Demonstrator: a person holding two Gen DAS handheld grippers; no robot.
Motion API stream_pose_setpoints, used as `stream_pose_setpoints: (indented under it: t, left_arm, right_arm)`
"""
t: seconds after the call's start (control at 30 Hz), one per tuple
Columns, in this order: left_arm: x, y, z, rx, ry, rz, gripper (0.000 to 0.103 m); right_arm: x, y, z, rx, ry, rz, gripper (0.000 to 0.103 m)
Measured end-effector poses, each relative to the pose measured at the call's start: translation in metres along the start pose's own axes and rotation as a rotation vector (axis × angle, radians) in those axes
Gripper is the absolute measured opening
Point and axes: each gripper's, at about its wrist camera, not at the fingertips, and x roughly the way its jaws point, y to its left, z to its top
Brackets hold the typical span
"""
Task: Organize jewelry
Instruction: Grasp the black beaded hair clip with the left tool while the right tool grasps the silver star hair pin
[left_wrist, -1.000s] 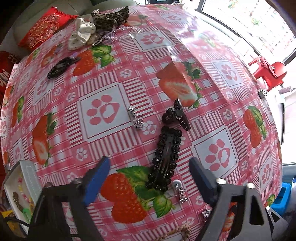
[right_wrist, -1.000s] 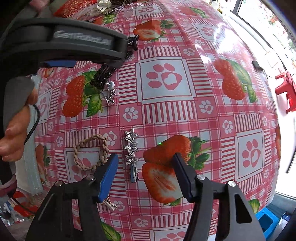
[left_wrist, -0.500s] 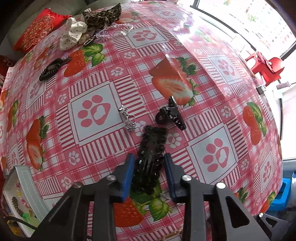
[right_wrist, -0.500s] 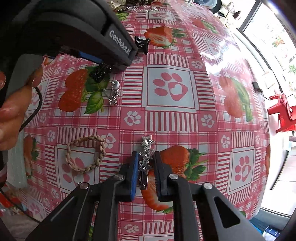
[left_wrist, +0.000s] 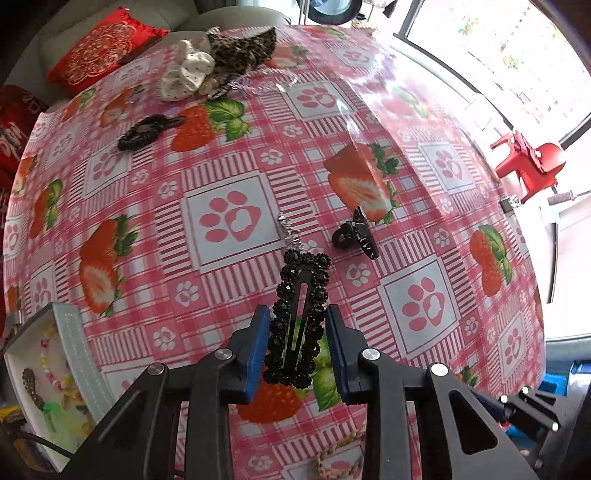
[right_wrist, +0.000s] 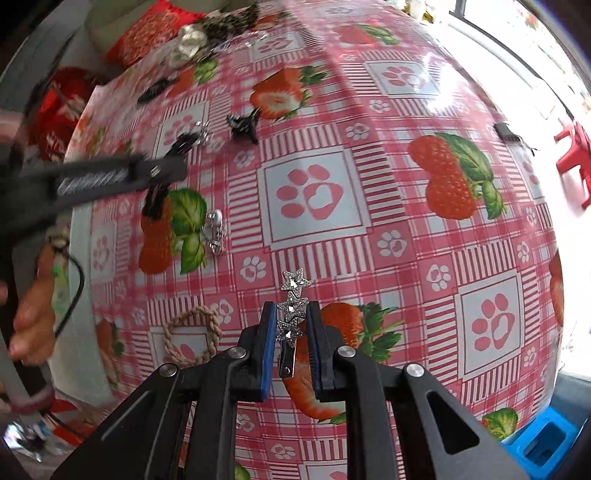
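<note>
My left gripper (left_wrist: 297, 332) is shut on a black beaded snap hair clip (left_wrist: 301, 310), lifted off the strawberry tablecloth (left_wrist: 229, 177). My right gripper (right_wrist: 291, 328) is shut on a silver clip with three stars (right_wrist: 293, 306), also held above the cloth. In the right wrist view the left gripper (right_wrist: 159, 173) crosses the left side, blurred, with a hand (right_wrist: 29, 325) below it. A white jewelry box (left_wrist: 70, 354) with beads and a chain inside sits at the lower left of the left wrist view.
On the cloth lie a small black claw clip (left_wrist: 354, 236), a silver piece (left_wrist: 290, 236), a black hair clip (left_wrist: 147, 131), scrunchies (left_wrist: 218, 62) at the far edge, a braided rope hair tie (right_wrist: 192, 336) and a silver earring (right_wrist: 216, 232). A red stool (left_wrist: 528, 166) stands beyond the table.
Both grippers closed, the left on the black beaded clip and the right on the star clip. Both then rose, lifting the clips off the tablecloth.
</note>
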Motion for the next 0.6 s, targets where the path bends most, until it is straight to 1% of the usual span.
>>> stream_pose_setpoints:
  t: [0.3, 0.43, 0.6]
  left_arm:
    - [-0.033, 0.025, -0.02, -0.066, -0.047, 0.002, 0.038]
    - [-0.045, 0.044, -0.028, -0.116, -0.063, 0.014, 0.038]
    - [-0.061, 0.064, -0.043, -0.168, -0.085, 0.03, 0.038]
  right_arm:
    - [-0.01, -0.002, 0.007, 0.023, -0.001, 0.036, 0.017]
    - [-0.016, 0.005, 0.01, 0.017, -0.005, 0.048, 0.017]
    - [-0.023, 0.025, 0.016, -0.018, -0.012, 0.067, 0.017]
